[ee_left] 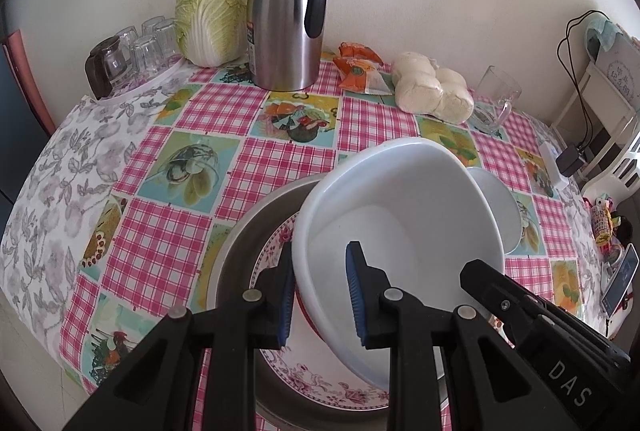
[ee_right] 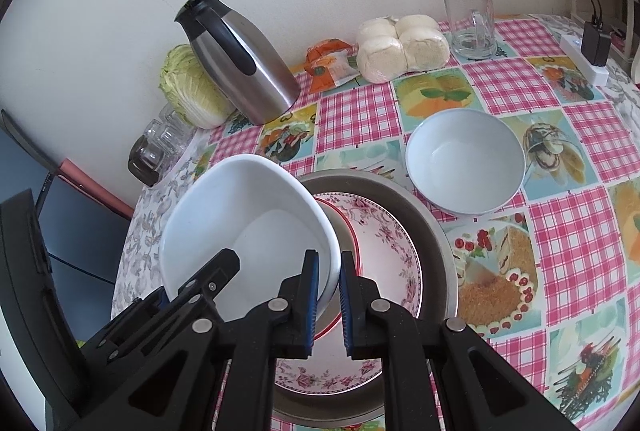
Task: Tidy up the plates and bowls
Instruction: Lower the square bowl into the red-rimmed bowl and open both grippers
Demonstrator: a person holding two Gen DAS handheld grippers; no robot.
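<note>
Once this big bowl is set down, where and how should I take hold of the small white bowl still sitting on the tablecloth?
Grip the small white bowl by its rim, one finger inside and one outside the wall. It stands upright, open side up and empty, so the thin rim is the only part narrow enough to pinch. Come from above on its near side with the right gripper; it lies right of the metal basin, apart from it.

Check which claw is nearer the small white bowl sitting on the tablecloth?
Right. The right claw grips the big white bowl's rim on the side toward the small bowl; the left claw grips the far rim.
</note>
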